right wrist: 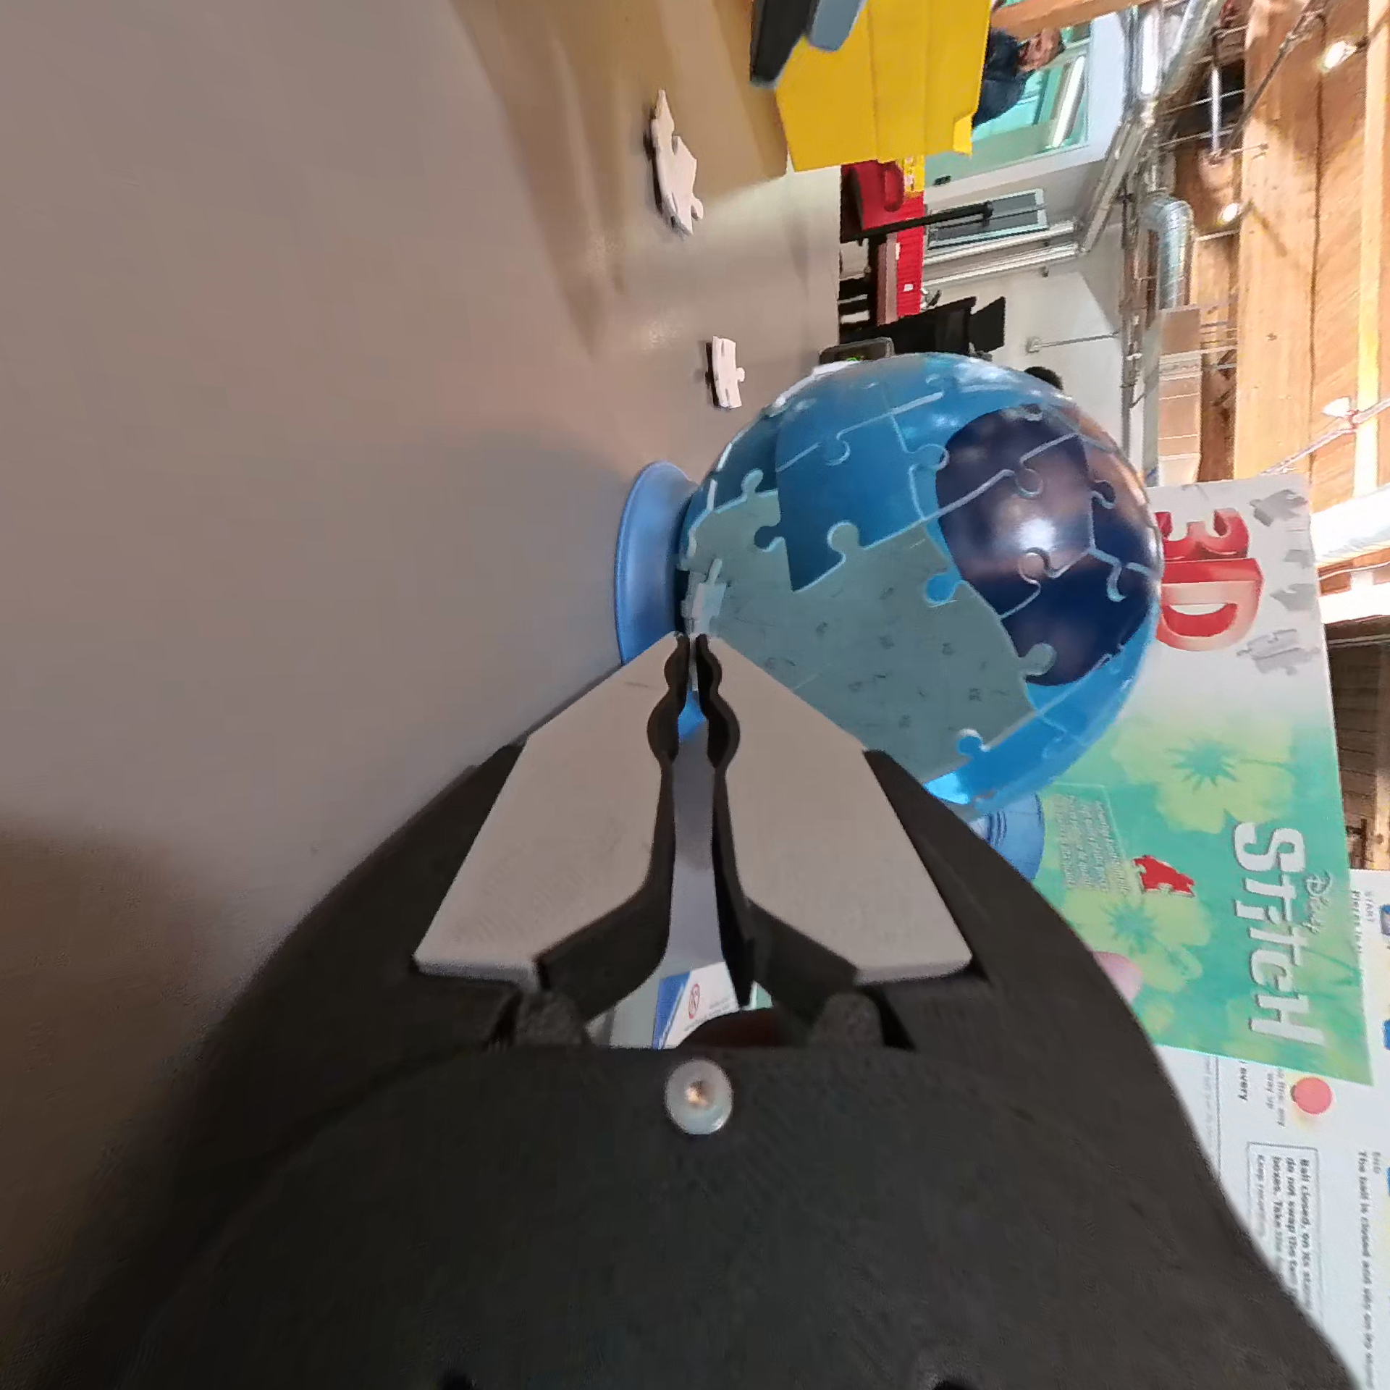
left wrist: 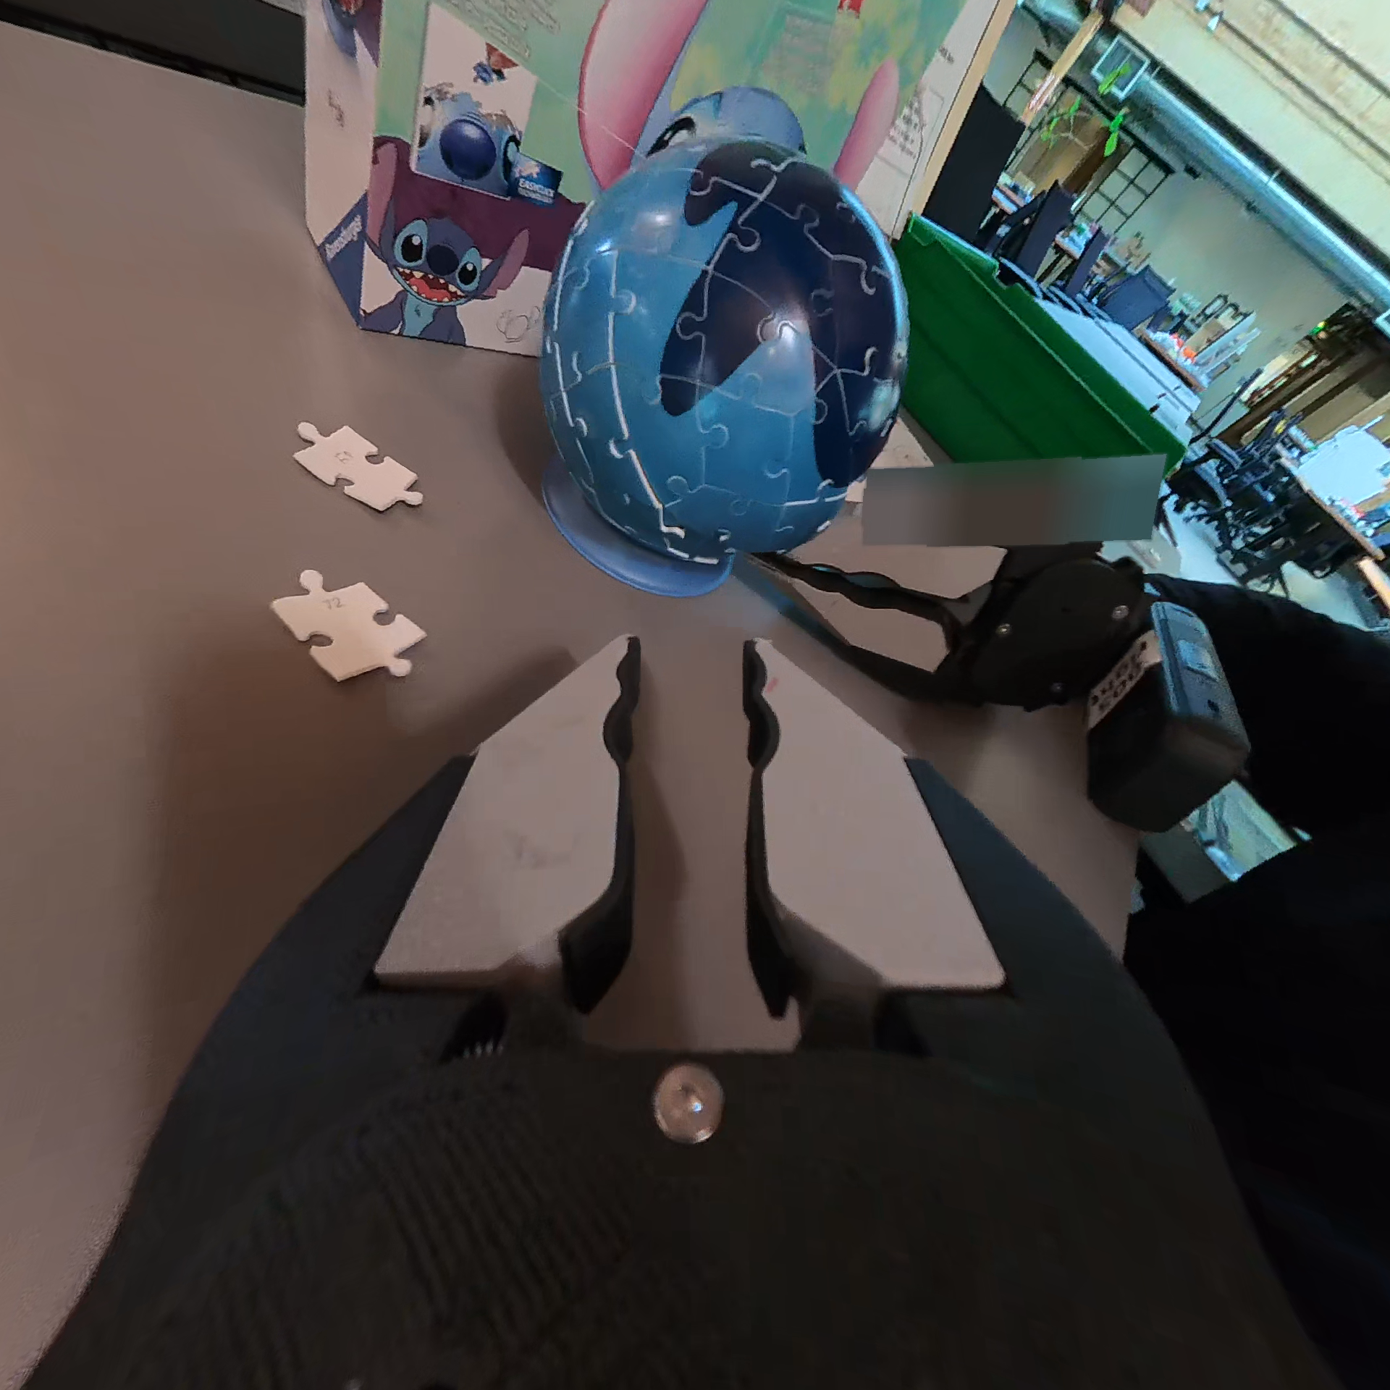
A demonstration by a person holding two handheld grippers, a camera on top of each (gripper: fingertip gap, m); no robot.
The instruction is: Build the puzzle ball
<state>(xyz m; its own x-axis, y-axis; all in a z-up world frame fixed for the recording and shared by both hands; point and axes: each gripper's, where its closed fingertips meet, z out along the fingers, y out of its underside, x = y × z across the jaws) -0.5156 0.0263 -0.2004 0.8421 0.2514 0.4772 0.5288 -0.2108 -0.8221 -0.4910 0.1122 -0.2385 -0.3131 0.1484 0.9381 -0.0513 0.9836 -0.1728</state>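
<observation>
Blue and nearly whole, the puzzle ball (left wrist: 722, 361) sits on its stand (left wrist: 632, 553) before the box (left wrist: 451, 226), so we can reach its gap. Our right gripper (right wrist: 692, 639) pinches a pale piece (right wrist: 703, 594) at the opening's edge. Our left gripper (left wrist: 688, 647) hangs spread and empty, 2 loose pieces (left wrist: 350, 624) waiting nearby on the table (left wrist: 150, 451).

Ahead of the left tool (left wrist: 690, 654), bare surface (left wrist: 150, 376) runs up to the puzzle ball (left wrist: 722, 353) on its stand. Two loose pieces (left wrist: 359, 466) lie to its left, the box (left wrist: 451, 188) closes off the back, the green bin (left wrist: 1015, 361) the right side.
</observation>
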